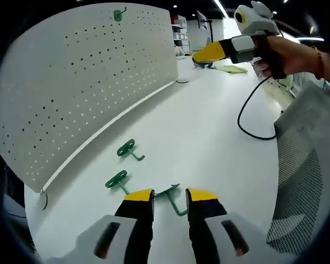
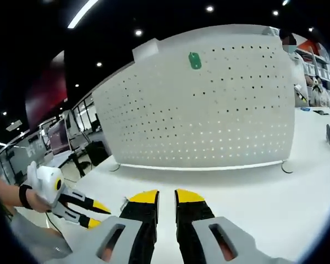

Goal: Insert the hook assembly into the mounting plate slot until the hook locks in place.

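A white perforated mounting plate (image 1: 82, 82) stands upright on the white table (image 1: 209, 143), with one green hook (image 1: 119, 14) fixed near its top edge. Three loose green hooks lie on the table: one (image 1: 127, 148) near the plate's foot, one (image 1: 116, 180) closer to me, and one (image 1: 173, 199) lying between the yellow tips of my open left gripper (image 1: 170, 195). My right gripper (image 1: 212, 52) hovers high over the table in a person's hand, tips together. In the right gripper view the plate (image 2: 209, 110) faces me with its mounted hook (image 2: 194, 60). The right gripper (image 2: 166, 197) is shut and empty, and the left gripper (image 2: 93, 214) shows at lower left, jaws apart.
A grey mesh chair back (image 1: 300, 181) stands at the table's right edge. A black cable (image 1: 252, 118) trails from the right gripper across the table. A yellow-green cloth (image 1: 231, 69) lies far back. Desks with monitors (image 2: 58, 140) stand beyond the plate's left end.
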A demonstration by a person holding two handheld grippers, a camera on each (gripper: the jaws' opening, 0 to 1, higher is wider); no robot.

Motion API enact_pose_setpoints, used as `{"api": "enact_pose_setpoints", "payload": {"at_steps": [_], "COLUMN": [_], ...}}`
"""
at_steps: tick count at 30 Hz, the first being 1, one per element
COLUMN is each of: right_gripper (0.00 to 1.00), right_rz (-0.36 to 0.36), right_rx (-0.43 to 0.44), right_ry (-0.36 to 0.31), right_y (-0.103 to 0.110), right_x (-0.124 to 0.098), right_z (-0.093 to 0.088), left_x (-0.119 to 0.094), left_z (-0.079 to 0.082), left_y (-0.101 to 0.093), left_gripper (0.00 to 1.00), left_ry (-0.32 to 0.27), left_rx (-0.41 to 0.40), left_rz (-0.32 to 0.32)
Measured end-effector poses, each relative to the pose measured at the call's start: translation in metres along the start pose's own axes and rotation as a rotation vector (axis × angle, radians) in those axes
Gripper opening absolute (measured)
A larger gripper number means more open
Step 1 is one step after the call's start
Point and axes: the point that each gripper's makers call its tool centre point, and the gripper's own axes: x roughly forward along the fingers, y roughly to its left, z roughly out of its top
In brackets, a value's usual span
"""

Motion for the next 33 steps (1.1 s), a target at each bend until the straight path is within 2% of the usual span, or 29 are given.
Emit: {"api": "enact_pose_setpoints", "payload": {"at_steps": [12,16,25,31,33], "right_gripper": [0.09,0.09,0.09,0.09,0.09], "right_rz": [-0.019,-0.024,-0.026,-0.018,-0.017], "right_rx": [0.025,0.026,0.036,0.034,0.032], "right_ry": [0.011,0.012,0.02,0.022,0.022], "right_y": [-0.006,-0.008,-0.009,-0.006,-0.006], "right_x": [-0.002,-0.002,-0.002,0.0,0.0], "right_z": [-0.005,-0.006,-0.008,-0.008,-0.008], "left_x": [0.014,0.017,0.018,0.016,0.016], "left_z": [-0.005,-0.009,-0.017,-0.017,-0.017], "left_y": [0.005,0.005,0.001,0.001,0.0], "left_gripper": [0.16,0.15,0.04,0.02,0.02], "left_ry": [0.059,0.072,0.107,0.095,0.094], "left_rx": [0.037,0.024,-0.001,-0.029,-0.073], "left_rz": [-0.007,-0.009,-0.026,-0.025,-0.036]}}
